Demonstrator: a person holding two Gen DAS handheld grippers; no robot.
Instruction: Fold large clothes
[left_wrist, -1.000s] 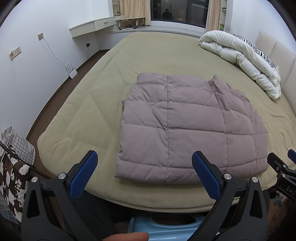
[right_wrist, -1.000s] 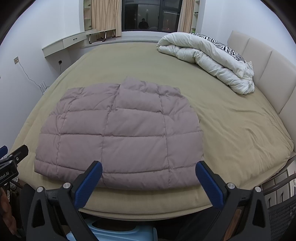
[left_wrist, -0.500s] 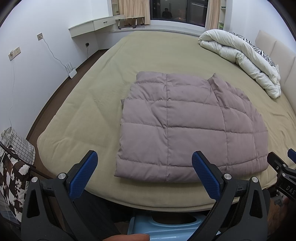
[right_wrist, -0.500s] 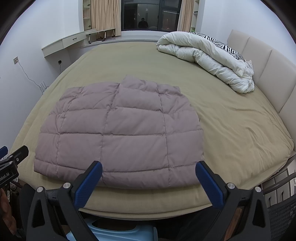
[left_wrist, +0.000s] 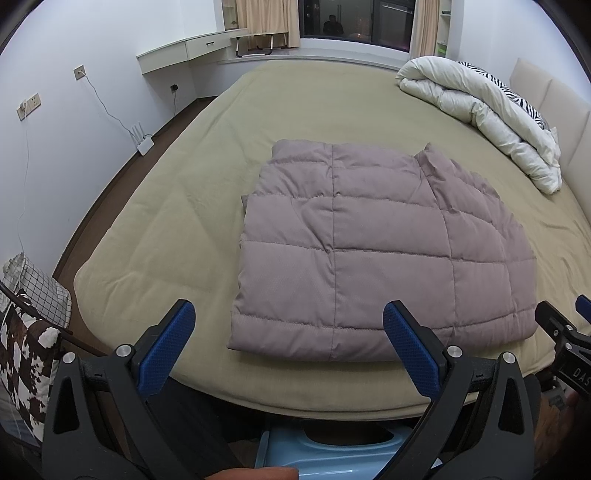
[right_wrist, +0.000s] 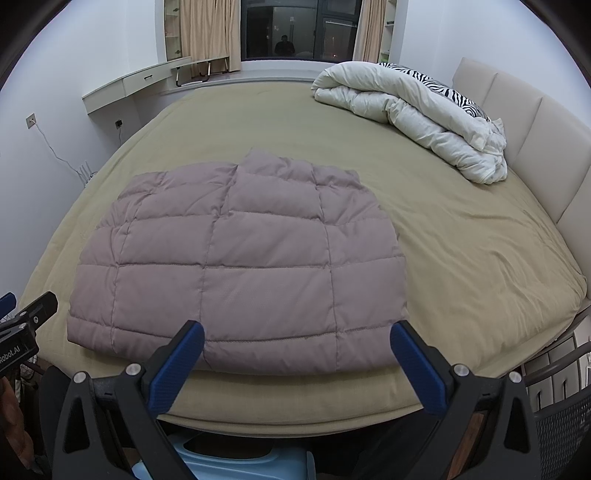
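A mauve quilted down jacket (left_wrist: 373, 251) lies flat and folded on the olive bed (left_wrist: 177, 206), near its front edge; it also shows in the right wrist view (right_wrist: 240, 273). My left gripper (left_wrist: 288, 332) is open and empty, held just off the bed's front edge facing the jacket's hem. My right gripper (right_wrist: 295, 350) is open and empty too, in front of the hem. Each gripper shows at the edge of the other's view.
A rolled white duvet (right_wrist: 413, 110) with a zebra-print pillow lies at the far right by the padded headboard (right_wrist: 532, 133). A blue stool (left_wrist: 332, 454) stands below the bed edge. A patterned bag (left_wrist: 29, 325) sits on the floor at left.
Both grippers have drifted slightly; the jacket sits a little higher in both views. Nothing was taken hold of or let go.
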